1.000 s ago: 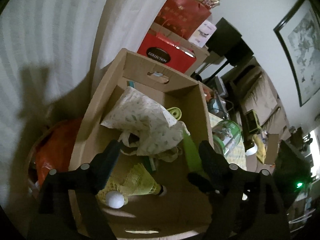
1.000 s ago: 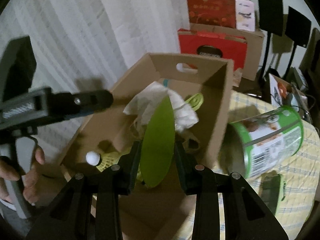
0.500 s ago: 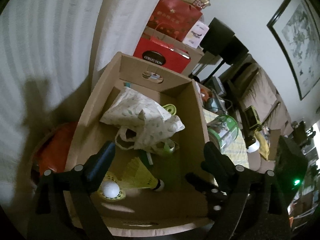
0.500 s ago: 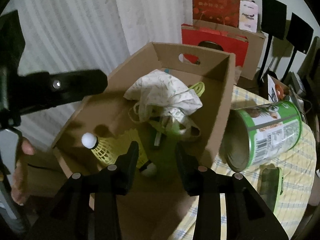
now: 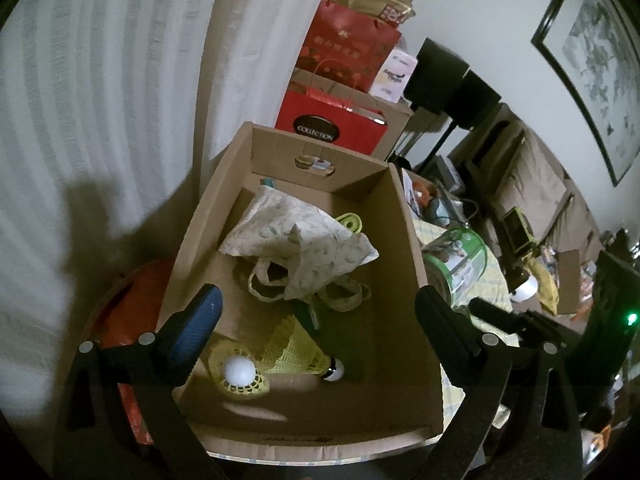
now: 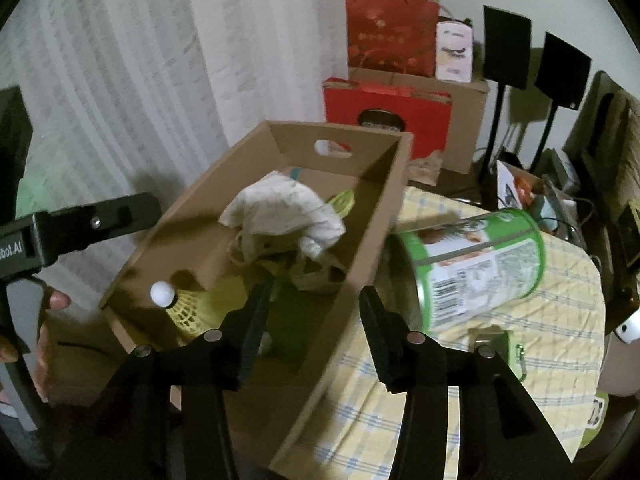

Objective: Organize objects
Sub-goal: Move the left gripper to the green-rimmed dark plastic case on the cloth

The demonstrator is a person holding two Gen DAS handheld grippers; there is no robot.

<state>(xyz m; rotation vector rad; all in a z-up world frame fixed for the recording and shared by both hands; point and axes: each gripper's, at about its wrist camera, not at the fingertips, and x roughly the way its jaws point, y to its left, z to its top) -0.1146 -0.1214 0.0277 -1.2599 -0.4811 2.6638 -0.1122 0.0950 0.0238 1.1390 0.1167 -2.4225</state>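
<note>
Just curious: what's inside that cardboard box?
In the cardboard box: a patterned cloth bag, two yellow shuttlecocks and a flat green piece. The bag hides whatever lies beneath.

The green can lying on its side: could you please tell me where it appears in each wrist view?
Left wrist view: the green can sits right of centre, just outside the cardboard box's right wall, partly hidden by it.
Right wrist view: the can lies right of centre on the checked tablecloth, open end toward the box.
Shared landmark: the patterned cloth bag inside the box.
</note>
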